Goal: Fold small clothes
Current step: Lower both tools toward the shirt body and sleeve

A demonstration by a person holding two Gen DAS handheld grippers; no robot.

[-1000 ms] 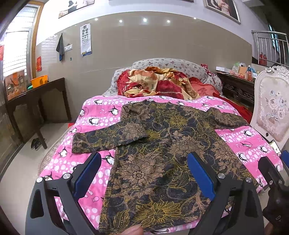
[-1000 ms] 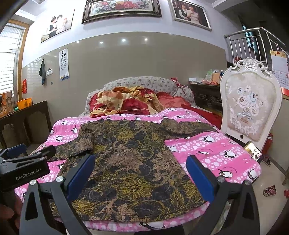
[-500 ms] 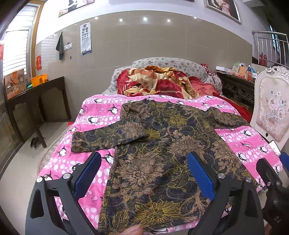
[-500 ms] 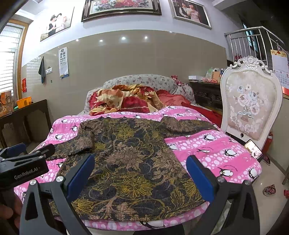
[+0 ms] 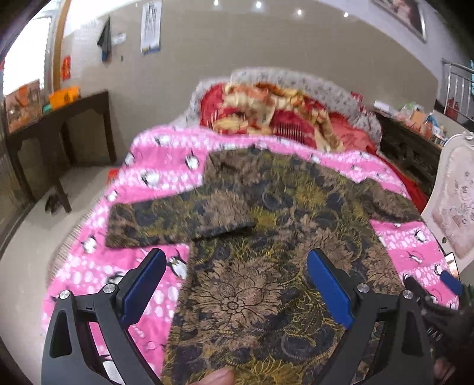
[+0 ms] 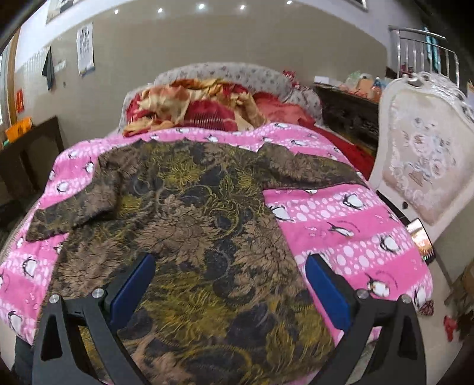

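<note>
Phone (image 6: pixel 420 238) beside the chair (image 6: pixel 420 165) shows rightward only.

Setting: home bedroom. Evidence: bed w/ pink penguin-print bedspread (image 6: pixel 340 213), rumpled red/gold blanket (image 6: pixel 207 109) piled at head end against floral padded headboard (image 6: pixel 237 72). Ornate white upholstered chair (image 6: pixel 420 165) just beside bed, right side. Dark wood side table (image 5: pixel 68 118) by window, left; shoes (image 5: pixel 53 204) on floor under it. Eye chart poster (image 5: pixel 151 26) and framed picture (image 5: pixel 400 14) on beige wall. Cluttered dark dresser (image 6: pixel 346 109) near stair railing (image 6: pixel 426 50), right.
</note>
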